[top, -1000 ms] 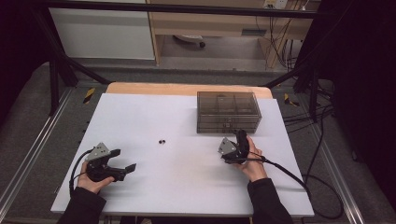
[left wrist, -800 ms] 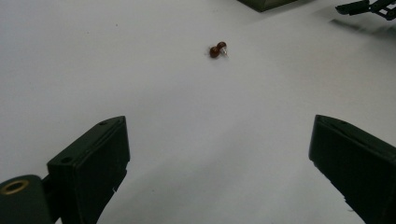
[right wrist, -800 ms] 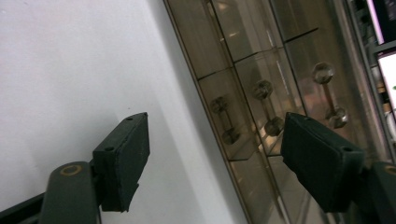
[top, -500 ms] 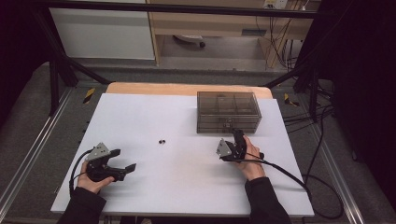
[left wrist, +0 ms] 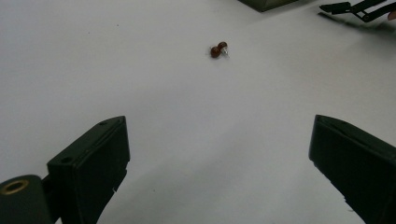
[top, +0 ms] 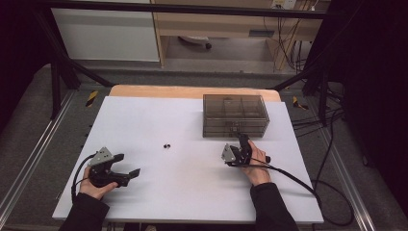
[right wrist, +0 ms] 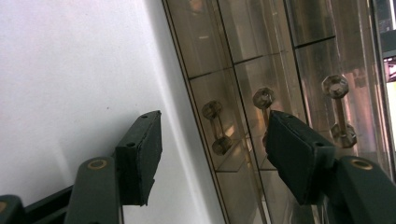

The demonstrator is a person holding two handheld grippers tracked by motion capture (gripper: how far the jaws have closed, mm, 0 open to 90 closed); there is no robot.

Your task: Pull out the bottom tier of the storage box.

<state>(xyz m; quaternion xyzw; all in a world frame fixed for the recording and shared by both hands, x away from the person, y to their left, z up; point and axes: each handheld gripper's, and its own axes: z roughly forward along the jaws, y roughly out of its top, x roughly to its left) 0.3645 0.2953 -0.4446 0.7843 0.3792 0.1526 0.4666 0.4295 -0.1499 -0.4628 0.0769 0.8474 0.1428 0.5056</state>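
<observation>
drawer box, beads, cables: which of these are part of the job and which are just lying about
In the job:
- drawer box, its handles right before the right gripper, whose jaws have just been closing with the lowest handle between them, not yet gripped
- small brown beads, ahead of the open left gripper

Lying about:
- cables on the floor
- white cabinet

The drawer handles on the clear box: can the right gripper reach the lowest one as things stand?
Probably yes. The right gripper faces the clear drawer box from close by, its jaws just closing, nothing between them yet. The lowest handle lies just ahead of the gap, with only bare table around.
</observation>
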